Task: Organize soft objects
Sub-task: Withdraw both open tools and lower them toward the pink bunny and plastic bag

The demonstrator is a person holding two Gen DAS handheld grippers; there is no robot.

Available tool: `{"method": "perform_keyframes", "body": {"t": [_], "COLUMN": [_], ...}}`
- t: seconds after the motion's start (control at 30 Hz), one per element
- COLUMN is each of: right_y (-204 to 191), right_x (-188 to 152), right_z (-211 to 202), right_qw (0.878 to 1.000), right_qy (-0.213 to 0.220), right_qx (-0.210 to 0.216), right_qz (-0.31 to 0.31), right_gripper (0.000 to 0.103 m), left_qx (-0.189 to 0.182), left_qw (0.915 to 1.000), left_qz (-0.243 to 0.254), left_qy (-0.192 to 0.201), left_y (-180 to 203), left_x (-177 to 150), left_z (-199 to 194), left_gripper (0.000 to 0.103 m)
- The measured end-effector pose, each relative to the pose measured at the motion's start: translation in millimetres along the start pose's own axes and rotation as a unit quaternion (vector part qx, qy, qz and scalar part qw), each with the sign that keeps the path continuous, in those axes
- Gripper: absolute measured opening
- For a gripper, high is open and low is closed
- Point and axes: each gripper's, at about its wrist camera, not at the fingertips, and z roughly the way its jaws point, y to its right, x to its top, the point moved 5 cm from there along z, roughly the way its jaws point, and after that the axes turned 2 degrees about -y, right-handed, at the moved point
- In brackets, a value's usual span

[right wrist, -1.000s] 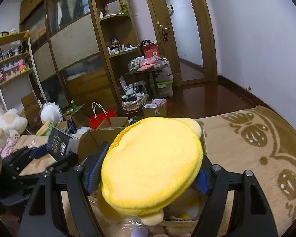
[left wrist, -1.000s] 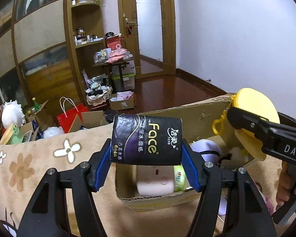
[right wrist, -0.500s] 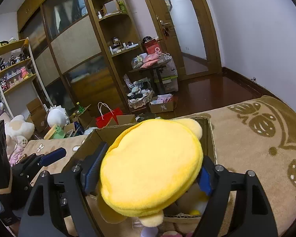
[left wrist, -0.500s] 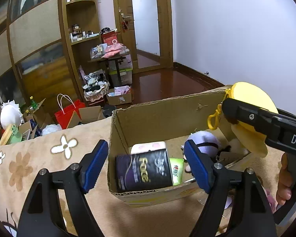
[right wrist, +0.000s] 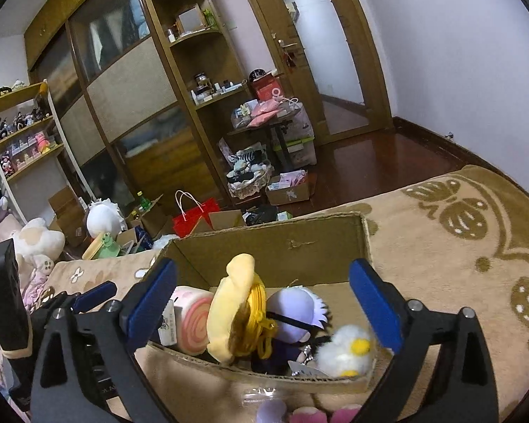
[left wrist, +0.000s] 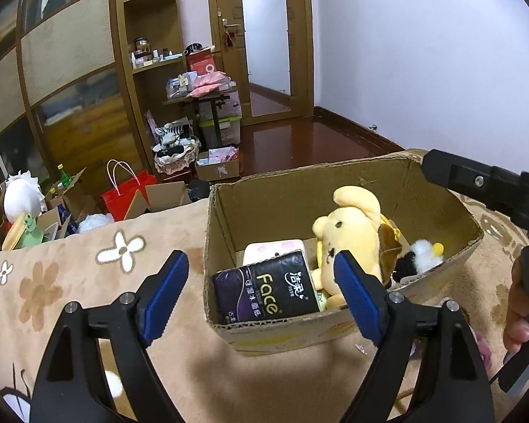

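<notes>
An open cardboard box point(left wrist: 299, 190) sits on a beige flowered blanket. A black tissue pack point(left wrist: 268, 292) lies inside at its near left corner, beside a yellow plush point(left wrist: 352, 232). My left gripper point(left wrist: 259, 264) hovers over the box's near wall, its jaws opening, with nothing pressed between the pads. In the right wrist view the same box point(right wrist: 264, 246) holds the yellow plush point(right wrist: 232, 310), a pink swirl roll point(right wrist: 194, 320), a purple plush point(right wrist: 296, 306) and a white fluffy toy point(right wrist: 345, 352). My right gripper point(right wrist: 263, 268) stands above them, jaws opening and empty.
The blanket point(left wrist: 70, 282) stretches left of the box. A person's hand point(left wrist: 518, 317) holds the right gripper's handle at the right edge. Pink and purple soft toys point(right wrist: 299, 416) lie in front of the box. On the floor beyond sit a red bag point(left wrist: 127, 194), cartons and shelves.
The left gripper let go of the tissue pack, which dropped into the box. The right gripper released the yellow plush, which now lies in the box. Both jaws spread wider.
</notes>
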Motion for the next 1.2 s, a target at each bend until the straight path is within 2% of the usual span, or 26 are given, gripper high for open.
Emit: {"method": "perform_keyframes", "body": {"t": [0.07,0.23,0.5,0.87,1.2], "right_y": [0.2,3.3,9.8,5.4,9.4], "right_x": [0.5,0.3,-1.9,-18.2,-30.2], "right_z": [-5.4,-23.8,-52.8,-83.0,-100.3], "right_qw": [1.0,1.0,0.999,0.998,0.997], "right_qy": [0.0,0.004,0.008,-0.001,-0.007], "right_qx": [-0.006,-0.015,-0.037,-0.056,-0.071], "right_qz": [-0.002,0.002,0.005,-0.007,-0.003], "right_gripper": [0.103,0.103,0.103,0.103,0.103], "left_qx": [0.002,0.018,0.014,0.008,-0.012], "left_qw": [1.0,0.9995,0.9997,0.9998,0.9995], "left_qz": [-0.006,-0.022,-0.019,0.001,-0.015], "left_qy": [0.006,0.015,0.011,-0.019,-0.023], "left_y": [-2.3,-6.5,-1.7,12.5,15.8], "left_x": [-1.1,-4.9,-12.6,-36.5,-39.6], "left_z": [-4.7,-16.5,-39.0,-65.2,-76.4], "left_gripper": [0.093,0.099,0.099,0.099,0.099]}}
